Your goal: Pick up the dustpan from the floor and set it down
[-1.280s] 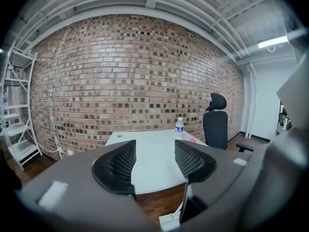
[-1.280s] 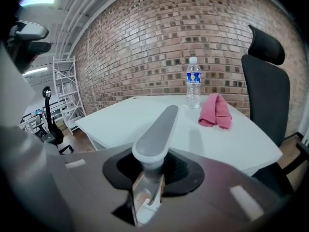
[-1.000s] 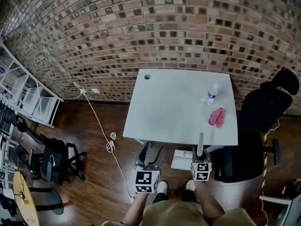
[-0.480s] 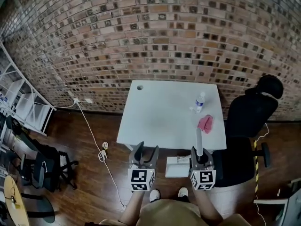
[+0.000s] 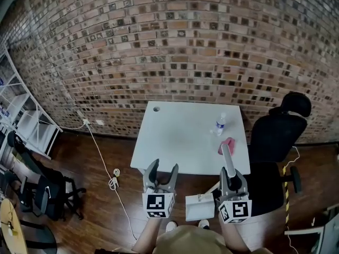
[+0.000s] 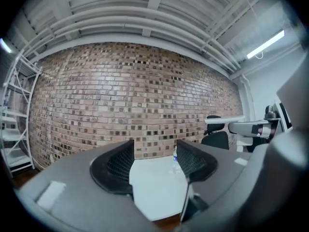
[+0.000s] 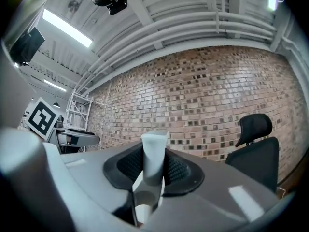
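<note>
Dustpan [image 5: 199, 207] hangs near the white table [image 5: 180, 136], its handle clamped in the right gripper [image 5: 232, 174]; the left gripper [image 5: 161, 167] is open.

A white rectangular tabletop [image 5: 180, 142] stands against a brick wall [image 5: 175, 46]. On its right part a clear plastic water bottle [image 5: 220, 125] stands toward the far side. A pink cloth [image 5: 228, 145] lies just in front of it, near the right edge. A black office chair [image 5: 275, 136] is just right of the tabletop. To the left a white cable [image 5: 113, 182] lies on the dark wooden floor [image 5: 95, 205], and a white metal shelf rack [image 5: 21, 115] stands further left. Before the near edge, the left tool [image 5: 163, 167] is beside the right tool [image 5: 232, 172], whose jaws close on the handle of a white plastic dustpan [image 5: 198, 209]. Its pan hangs between the two tools.
</note>
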Available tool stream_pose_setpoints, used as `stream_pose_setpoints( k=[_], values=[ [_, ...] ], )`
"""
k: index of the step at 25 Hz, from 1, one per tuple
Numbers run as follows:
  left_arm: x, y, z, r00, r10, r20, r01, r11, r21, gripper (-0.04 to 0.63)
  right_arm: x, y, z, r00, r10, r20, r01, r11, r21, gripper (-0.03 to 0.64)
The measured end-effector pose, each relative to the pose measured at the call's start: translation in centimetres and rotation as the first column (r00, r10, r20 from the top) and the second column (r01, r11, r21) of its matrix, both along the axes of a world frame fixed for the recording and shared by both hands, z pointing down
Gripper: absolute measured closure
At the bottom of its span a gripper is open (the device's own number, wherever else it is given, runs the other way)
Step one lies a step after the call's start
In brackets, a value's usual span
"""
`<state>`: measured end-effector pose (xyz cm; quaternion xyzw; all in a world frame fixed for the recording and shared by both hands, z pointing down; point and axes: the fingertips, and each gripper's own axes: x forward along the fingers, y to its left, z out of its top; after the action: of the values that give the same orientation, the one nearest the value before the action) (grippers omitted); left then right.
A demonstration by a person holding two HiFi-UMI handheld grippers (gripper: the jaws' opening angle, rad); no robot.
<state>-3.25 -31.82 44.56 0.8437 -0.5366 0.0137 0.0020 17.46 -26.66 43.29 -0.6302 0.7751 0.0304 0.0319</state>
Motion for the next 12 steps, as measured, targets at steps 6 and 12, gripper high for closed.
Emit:
stream_pose_setpoints(
  k=[6,12],
  values=[
    [0.3,0.5,-1.5,1.0,0.005,-0.021,-0.004,0.999,0.042,0.341,1.0,0.9,-1.0,0.999,0.032,0.014,-0.032,0.999,0.034,0.526],
    [0.7,1.0,-1.5,1.0,0.018,-0.023,-0.017,0.999,0.036,0.341,1.1,1.1,-0.6,0.999,0.035,0.01,-0.035,0.999,0.024,0.523]
  ],
)
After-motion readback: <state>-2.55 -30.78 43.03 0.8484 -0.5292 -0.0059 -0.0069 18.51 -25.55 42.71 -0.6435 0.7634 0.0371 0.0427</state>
